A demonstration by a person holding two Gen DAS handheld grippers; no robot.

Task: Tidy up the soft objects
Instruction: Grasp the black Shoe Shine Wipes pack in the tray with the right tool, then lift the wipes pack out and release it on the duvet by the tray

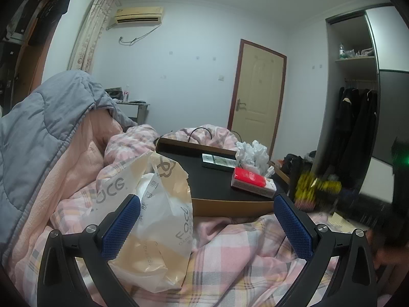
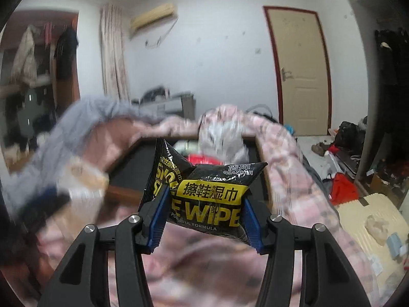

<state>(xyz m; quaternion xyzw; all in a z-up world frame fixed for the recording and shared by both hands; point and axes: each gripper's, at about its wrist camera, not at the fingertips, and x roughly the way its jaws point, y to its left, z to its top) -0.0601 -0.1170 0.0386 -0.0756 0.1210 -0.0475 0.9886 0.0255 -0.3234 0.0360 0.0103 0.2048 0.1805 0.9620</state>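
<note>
- One right gripper [image 2: 204, 212] shows in the right wrist view, its two blue-padded fingers [image 2: 159, 220] pinching one black and yellow pack of shoe wipes [image 2: 204, 199] by its two side edges. The pack is held up in the air above the bed, in front of the table, and its top left corner is crumpled and folded.
- One left gripper [image 1: 207, 225] shows in the left wrist view, its two fingers [image 1: 120, 225] spread wide apart and gripping nothing. The left finger stands just in front of one translucent plastic bag [image 1: 158, 217] printed with grey letters and tan bands; whether the two touch cannot be told.
- That bag lies on one pink plaid quilt [image 1: 242, 255] covering the bed, leaning towards the table's near left edge.
- One low table [image 1: 212, 184] with a black top and a brown rim sits on the bed.
- On the table lie one red and white pack of tissues [image 1: 253, 181], one crumpled white plastic bag [image 1: 251, 156] just behind it, and one flat dark box with a pale label [image 1: 217, 161].
- One grey and pink padded blanket [image 1: 43, 140] is heaped at the left.
- One closed door [image 1: 258, 97] and one air conditioner [image 1: 139, 15] are on the far wall.
- The bed and table behind the wipes are blurred in the right wrist view.
</note>
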